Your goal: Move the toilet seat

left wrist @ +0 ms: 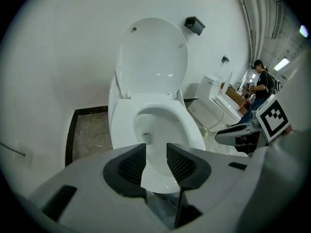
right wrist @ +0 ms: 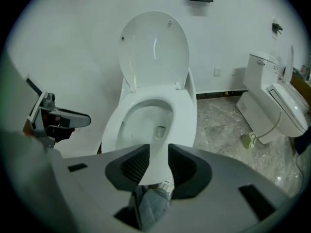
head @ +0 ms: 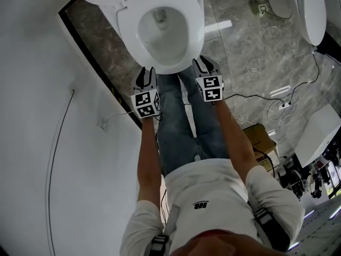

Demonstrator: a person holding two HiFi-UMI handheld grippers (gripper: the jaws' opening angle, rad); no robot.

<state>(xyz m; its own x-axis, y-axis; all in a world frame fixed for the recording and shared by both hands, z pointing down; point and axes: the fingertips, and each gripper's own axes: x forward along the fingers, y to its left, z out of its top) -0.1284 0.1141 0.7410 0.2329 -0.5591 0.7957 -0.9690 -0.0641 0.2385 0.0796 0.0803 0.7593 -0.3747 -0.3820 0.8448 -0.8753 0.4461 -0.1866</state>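
Observation:
A white toilet stands against the wall with its seat (head: 195, 33) lying flat on the bowl and its lid (left wrist: 153, 57) upright behind. My left gripper (head: 145, 73) is at the seat's front left edge and my right gripper (head: 205, 64) at its front right edge. In the left gripper view the left gripper (left wrist: 156, 160) has its jaws apart, and the seat's white front rim (left wrist: 160, 178) shows in the gap. The right gripper (right wrist: 159, 163) is likewise open over the seat's rim (right wrist: 156, 171). The pads do not press on it.
The person's jeans-clad legs (head: 186, 116) stand just before the bowl. A second toilet (right wrist: 272, 96) is to the right, with cables (head: 277, 103) on the marble floor. The white wall (head: 42, 89) is close on the left. Another person (left wrist: 262, 81) stands far off.

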